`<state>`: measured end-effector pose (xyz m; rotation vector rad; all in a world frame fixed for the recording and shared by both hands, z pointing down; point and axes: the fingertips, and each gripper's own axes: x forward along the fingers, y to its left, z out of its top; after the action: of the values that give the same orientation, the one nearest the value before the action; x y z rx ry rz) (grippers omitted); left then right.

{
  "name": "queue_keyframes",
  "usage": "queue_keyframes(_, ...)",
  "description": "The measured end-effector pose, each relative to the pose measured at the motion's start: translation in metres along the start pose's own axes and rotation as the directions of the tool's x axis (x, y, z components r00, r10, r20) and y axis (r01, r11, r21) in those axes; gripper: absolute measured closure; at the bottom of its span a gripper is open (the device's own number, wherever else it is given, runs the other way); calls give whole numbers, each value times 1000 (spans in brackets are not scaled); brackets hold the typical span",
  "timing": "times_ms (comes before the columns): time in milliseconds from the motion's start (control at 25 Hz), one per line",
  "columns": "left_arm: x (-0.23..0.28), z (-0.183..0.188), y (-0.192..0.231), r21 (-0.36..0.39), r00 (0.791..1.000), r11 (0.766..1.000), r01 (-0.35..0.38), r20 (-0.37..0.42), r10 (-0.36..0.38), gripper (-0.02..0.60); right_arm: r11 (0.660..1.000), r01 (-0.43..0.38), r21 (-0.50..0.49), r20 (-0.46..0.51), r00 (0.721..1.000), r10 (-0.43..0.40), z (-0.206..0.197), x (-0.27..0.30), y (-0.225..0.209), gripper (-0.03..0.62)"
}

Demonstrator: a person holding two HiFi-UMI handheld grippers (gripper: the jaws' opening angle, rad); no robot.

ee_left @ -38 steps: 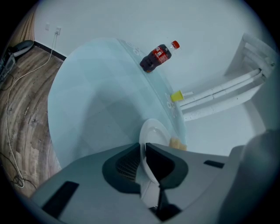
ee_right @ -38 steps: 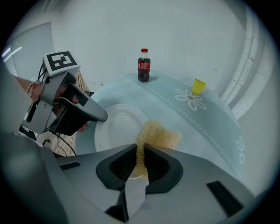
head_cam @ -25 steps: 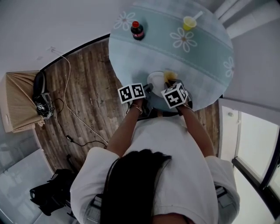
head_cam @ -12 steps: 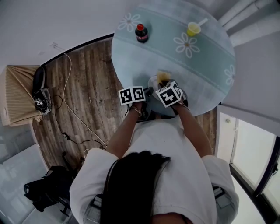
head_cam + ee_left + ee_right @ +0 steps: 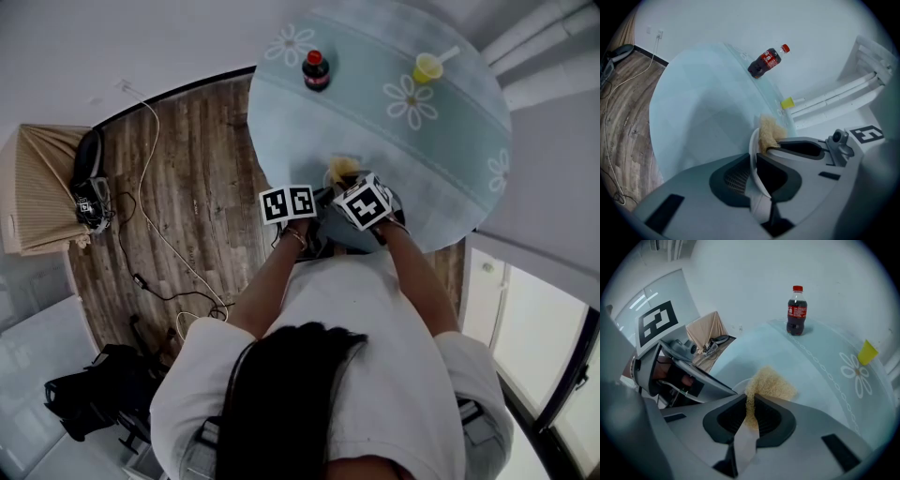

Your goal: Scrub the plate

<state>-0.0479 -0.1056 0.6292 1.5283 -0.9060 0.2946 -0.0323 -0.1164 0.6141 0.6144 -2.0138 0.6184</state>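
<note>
Left claw (image 5: 753, 161): closed on the near rim of a white plate (image 5: 752, 140). The plate stands on edge between the jaws and runs up and away from them. Right claw (image 5: 751, 405): closed on a tan sponge (image 5: 771, 383), whose frayed bulk sticks out past the jaw tips. Sponge: touching the plate's face at its far rim, just beyond the left claw. The right claw sits just beside the left one, to its right in the head view. Claws, plate and sponge: over the near edge of a round, pale blue worktop (image 5: 450, 141) with a daisy pattern. Cola bottle (image 5: 316, 70): red cap, upright at the far left of the worktop, well apart from the plate. Yellow cup (image 5: 427, 67): far side, right of the bottle. Wood floor (image 5: 187, 178): left of the worktop, with a cable (image 5: 150, 225) trailing across it.
</note>
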Motion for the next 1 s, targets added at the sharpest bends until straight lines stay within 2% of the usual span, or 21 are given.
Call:
queue_keyframes(320, -1, 1, 1, -20, 1000, 1000, -1, 7, 1, 534, 993, -110, -47, -13, 994, 110, -5, -5, 16, 533)
queue_keyframes(440, -1, 0, 2, -29, 1000, 1000, 2, 10, -2, 534, 990, -138, -31, -7, 990, 137, -11, -6, 23, 533)
queue_keyframes(600, -1, 1, 2, -55, 1000, 998, 15, 17, -14, 537, 988, -153, -11, -1, 988, 153, -17, -9, 29, 533)
queue_keyframes(1000, -1, 0, 2, -48, 1000, 999, 1, 27, 0, 537, 990, -137, -31, -12, 991, 137, -32, -15, 37, 533)
